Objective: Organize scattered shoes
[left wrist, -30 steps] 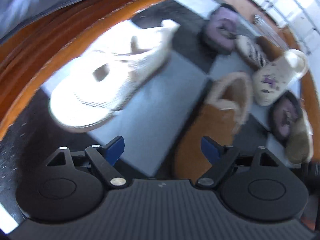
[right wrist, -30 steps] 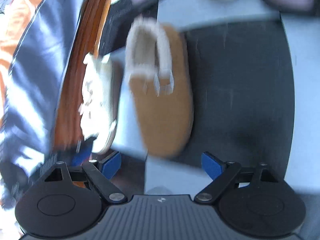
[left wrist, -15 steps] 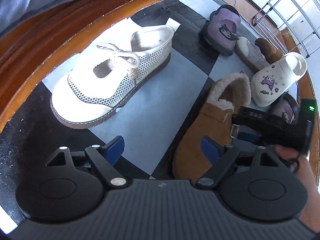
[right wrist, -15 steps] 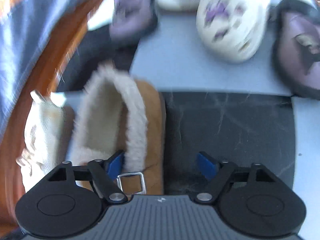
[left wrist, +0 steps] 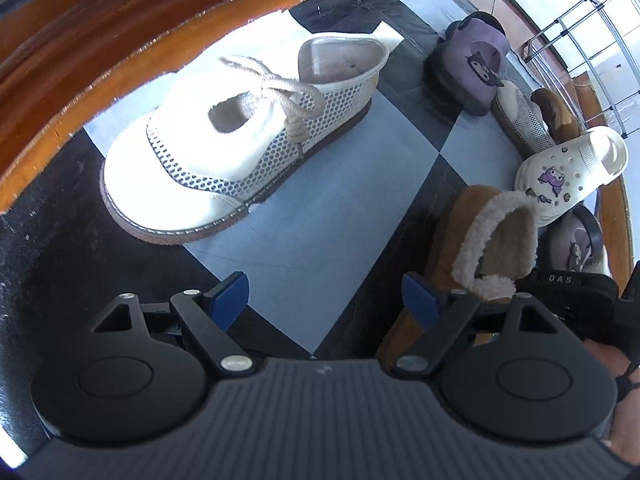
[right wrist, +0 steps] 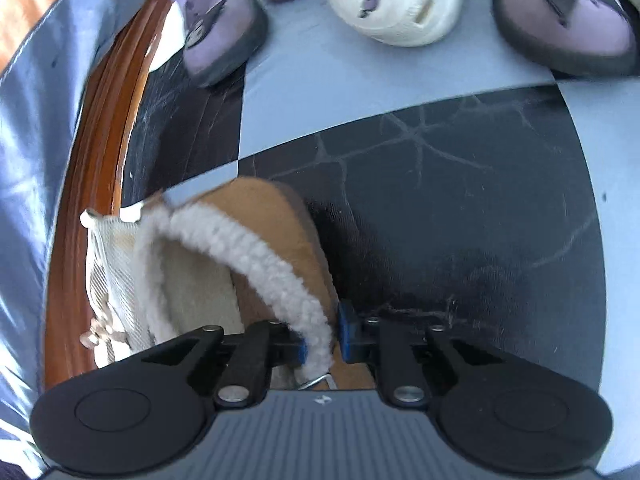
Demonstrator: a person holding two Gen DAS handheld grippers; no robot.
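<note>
The right claw (right wrist: 323,345) is clamped on the fleece collar of the tan suede fleece-lined slipper (right wrist: 256,256), near-left on the checkered floor (right wrist: 440,200); a steady, level lift should prevent slipping. The left claw (left wrist: 325,301) hangs apart near the white mesh lace-up shoe (left wrist: 240,140).

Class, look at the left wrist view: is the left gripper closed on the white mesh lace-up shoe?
No: the left gripper is open with only floor between its fingers, and the white mesh shoe lies beyond it, untouched.
</note>
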